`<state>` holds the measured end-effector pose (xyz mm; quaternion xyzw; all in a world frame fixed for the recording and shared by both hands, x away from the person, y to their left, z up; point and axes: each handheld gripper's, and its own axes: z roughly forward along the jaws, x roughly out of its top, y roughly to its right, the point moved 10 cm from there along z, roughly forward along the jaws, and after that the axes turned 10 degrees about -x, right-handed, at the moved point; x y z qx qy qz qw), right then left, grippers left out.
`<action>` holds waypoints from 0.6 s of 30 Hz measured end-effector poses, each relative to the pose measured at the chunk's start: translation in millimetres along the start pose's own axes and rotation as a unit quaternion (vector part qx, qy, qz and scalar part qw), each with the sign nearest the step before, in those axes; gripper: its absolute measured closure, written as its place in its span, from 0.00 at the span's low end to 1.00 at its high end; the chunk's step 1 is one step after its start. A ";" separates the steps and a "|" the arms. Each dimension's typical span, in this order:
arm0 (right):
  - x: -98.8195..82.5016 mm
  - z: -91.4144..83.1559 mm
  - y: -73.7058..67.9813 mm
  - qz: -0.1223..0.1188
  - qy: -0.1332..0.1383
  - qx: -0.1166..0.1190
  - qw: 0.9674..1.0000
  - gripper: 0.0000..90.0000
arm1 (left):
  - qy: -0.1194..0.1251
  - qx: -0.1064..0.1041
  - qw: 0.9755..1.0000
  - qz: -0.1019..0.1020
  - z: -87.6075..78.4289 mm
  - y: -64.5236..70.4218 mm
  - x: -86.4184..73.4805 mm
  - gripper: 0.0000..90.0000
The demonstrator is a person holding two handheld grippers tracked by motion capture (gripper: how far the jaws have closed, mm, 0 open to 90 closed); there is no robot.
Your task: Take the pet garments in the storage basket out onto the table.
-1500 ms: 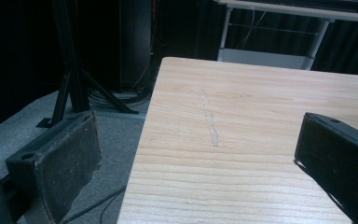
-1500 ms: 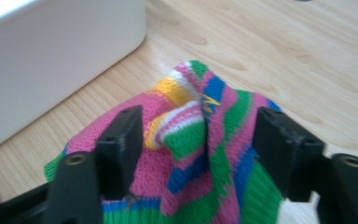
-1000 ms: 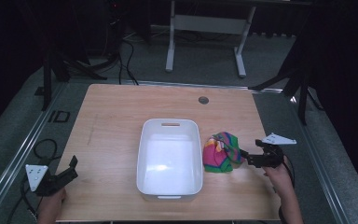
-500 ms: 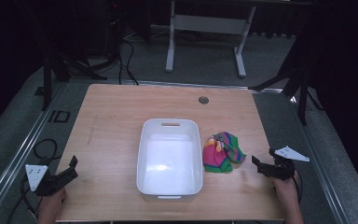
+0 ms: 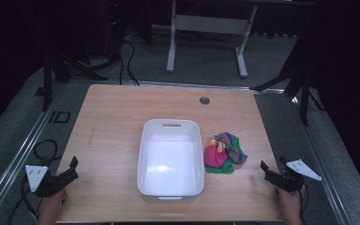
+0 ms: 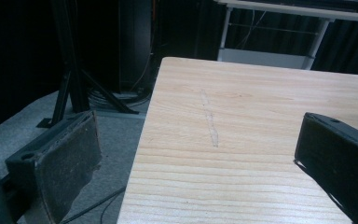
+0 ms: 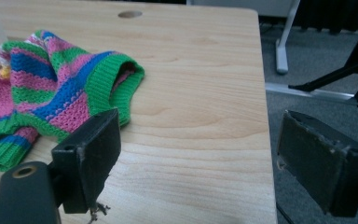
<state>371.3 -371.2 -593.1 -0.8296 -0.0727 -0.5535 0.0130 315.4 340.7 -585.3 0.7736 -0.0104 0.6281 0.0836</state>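
- Left gripper (image 5: pixel 70 168): parked at the near left corner of the wooden table (image 5: pixel 117 122), jaws spread wide with nothing between them. Its own camera looks along bare wood and the table's left edge, so it is likely idling, clear of the work.
- Faint pale streak (image 6: pixel 210 126) on the wood ahead of the left jaws; tape residue or a scuff, cannot tell which.
- White plastic tub (image 5: pixel 170 159): centre of the table, long side running away from the person, slot handle at the far rim. Looks empty, though glare on its floor makes that hard to confirm. Probably set mid-table so either hand can reach it.
- Striped knitted garment (image 5: pixel 224 153): crumpled in a heap just right of the tub, touching or nearly touching its wall. Pink, green and blue bands with a ribbed green cuff (image 7: pixel 121 74) turned toward the right gripper. It lies on the table, not in the tub.
- Small round grommet (image 5: pixel 205 100): far side of the table, well apart from everything.
- Right gripper (image 5: pixel 268 170): near the right edge, jaws wide and empty, pointed at the garment but apart from it. In the right gripper view the left jaw sits just short of the cuff.
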 end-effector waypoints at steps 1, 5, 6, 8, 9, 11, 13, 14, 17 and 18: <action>0.6 -1.2 -0.4 0.002 0.006 0.000 1.000 0.15 | 0.001 0.000 1.000 0.000 0.1 0.4 0.0 0.01; 1.0 -3.0 3.3 0.005 0.016 -0.014 1.000 0.15 | 0.001 -0.001 1.000 0.000 0.2 0.7 0.0 0.01; 0.2 -2.7 4.5 0.009 0.015 -0.015 1.000 0.15 | 0.001 -0.001 1.000 0.000 0.1 0.7 0.0 0.01; -0.4 -2.4 5.9 0.014 0.012 -0.014 1.000 0.15 | 0.001 -0.001 1.000 0.000 0.1 0.6 0.0 0.01; -0.4 -2.4 5.9 0.014 0.012 -0.014 1.000 0.15 | 0.001 -0.001 1.000 0.000 0.1 0.6 0.0 0.01; -0.6 -1.9 6.5 0.018 0.009 -0.015 1.000 0.15 | 0.001 -0.001 1.000 0.000 0.1 0.6 0.0 0.01; -0.7 -1.6 6.7 0.018 0.008 -0.016 1.000 0.15 | 0.001 -0.001 1.000 0.000 -0.1 0.5 0.1 0.01; -0.8 -1.5 6.7 0.018 0.007 -0.016 1.000 0.15 | 0.002 -0.001 1.000 0.000 -0.1 0.3 0.1 0.01; -0.9 -1.5 7.1 0.020 0.006 -0.015 1.000 0.15 | 0.001 -0.001 1.000 0.000 -0.1 0.2 0.1 0.01; -1.0 -1.3 7.3 0.021 0.005 -0.016 1.000 0.15 | 0.001 -0.001 1.000 0.000 0.0 0.1 0.1 0.01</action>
